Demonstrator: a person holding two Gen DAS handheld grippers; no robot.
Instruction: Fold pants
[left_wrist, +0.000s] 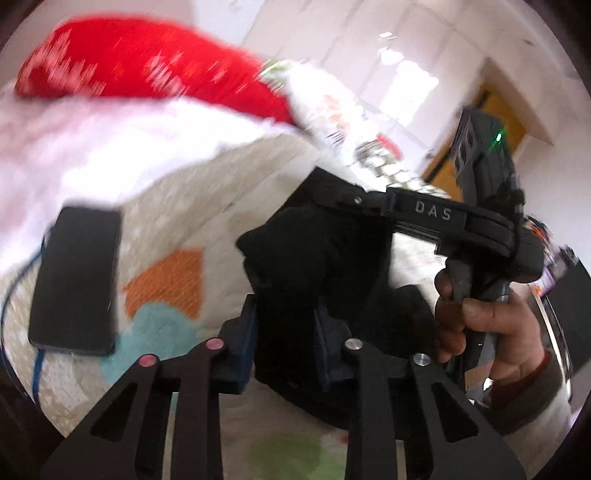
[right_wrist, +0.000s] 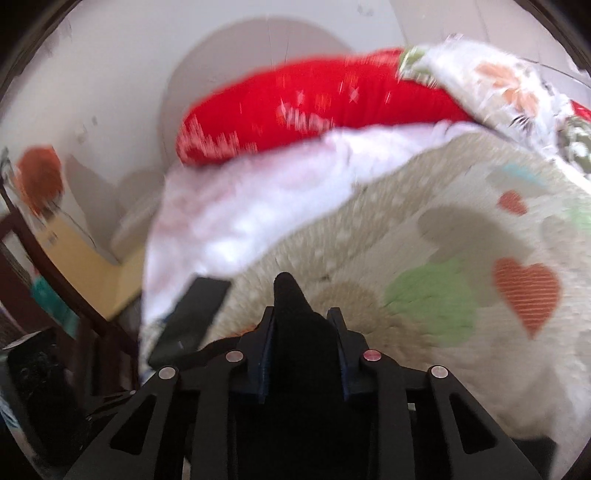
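Two tongs clenched on the black pants (left_wrist: 317, 258), both lifting the cloth clear of the heart-print bedspread (right_wrist: 461, 258).

My left gripper (left_wrist: 284, 332) pinches one bunched part and my right gripper (right_wrist: 301, 332) another, so the garment hangs between them and can be spread before a fold. A black phone (left_wrist: 75, 280) lies on the bedspread beside a white blanket (left_wrist: 92, 147), with a red pillow (right_wrist: 314, 110) behind. Only legible writing: "DAS" on the right gripper's body, seen from the left wrist.
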